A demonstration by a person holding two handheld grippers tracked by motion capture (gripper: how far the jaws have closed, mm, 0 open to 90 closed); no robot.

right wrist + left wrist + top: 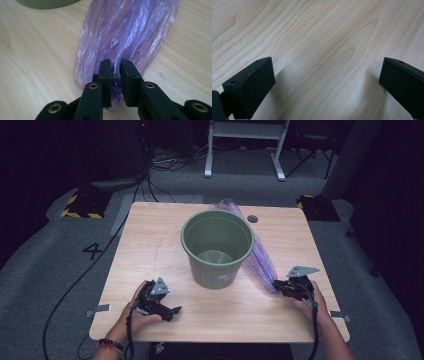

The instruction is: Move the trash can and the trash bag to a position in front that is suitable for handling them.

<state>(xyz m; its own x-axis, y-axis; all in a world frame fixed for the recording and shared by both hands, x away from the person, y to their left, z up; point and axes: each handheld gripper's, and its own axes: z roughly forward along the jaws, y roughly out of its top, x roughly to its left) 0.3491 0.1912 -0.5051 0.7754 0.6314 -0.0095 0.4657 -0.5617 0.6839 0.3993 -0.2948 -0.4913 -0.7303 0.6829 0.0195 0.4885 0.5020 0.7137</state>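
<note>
— Which hand has the bag (260,255)?

— The right one. Its fingers (107,75) are drawn nearly together on the near end of the purple bag, with a pinch of gathered film between them. From the right gripper view it looks like a real nip, not just a touch.

— And the bag lies which way from there?

— Straight ahead of those fingers and away from the person. It's a long flattened strip on the bench (150,245), and its long axis runs from the right gripper (280,285) past the bin (218,247) towards the bench's far edge. So the fingers sit on one tip, and all the rest stretches out beyond them.

— Where's the bin relative to that grip?

— Ahead and off to the left of the fingers, just beside the strip. From above, the bag seems to pass behind the bin's right flank; I can't tell whether they touch.

— The other hand?

— The left gripper (172,310) rests low near the front of the bench, fingers spread wide, with bare wood between them. It's well apart from the bag, with the bin standing between.

— So what does the next move hang on?

— I'd say on that axis. A pull back along it should slide the whole strip free of the bin; a sideways tug to the left might drag it against the bin.
</note>
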